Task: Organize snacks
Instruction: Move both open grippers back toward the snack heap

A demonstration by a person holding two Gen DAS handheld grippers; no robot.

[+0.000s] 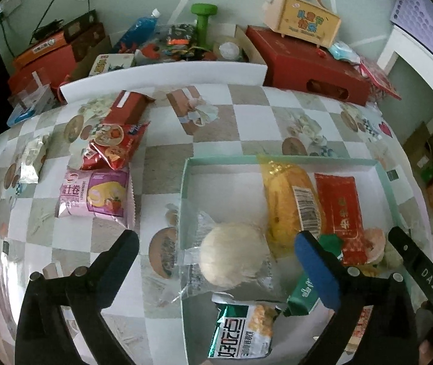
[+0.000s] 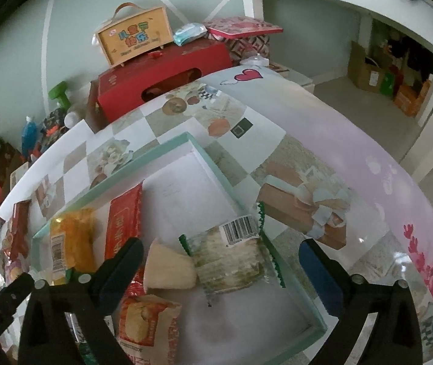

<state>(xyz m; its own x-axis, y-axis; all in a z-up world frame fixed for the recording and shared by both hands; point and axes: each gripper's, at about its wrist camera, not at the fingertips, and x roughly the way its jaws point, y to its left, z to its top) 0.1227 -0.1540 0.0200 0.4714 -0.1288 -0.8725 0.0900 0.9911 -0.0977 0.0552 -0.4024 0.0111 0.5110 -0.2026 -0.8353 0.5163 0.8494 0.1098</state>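
Both the left gripper (image 1: pixel 216 261) and the right gripper (image 2: pixel 221 269) are held wide open, nothing gripped, above the mint-rimmed tray (image 1: pixel 283 160). Inside are seen a round white bun (image 1: pixel 231 255), a yellow cake packet (image 1: pixel 289 203), a red packet (image 1: pixel 339 206) and a layered biscuit pack (image 2: pixel 228 263). On the checked tablecloth (image 1: pixel 216 121), left of the tray, a pink roll-cake packet (image 1: pixel 94 196) and red snack bags (image 1: pixel 116 146) are left.
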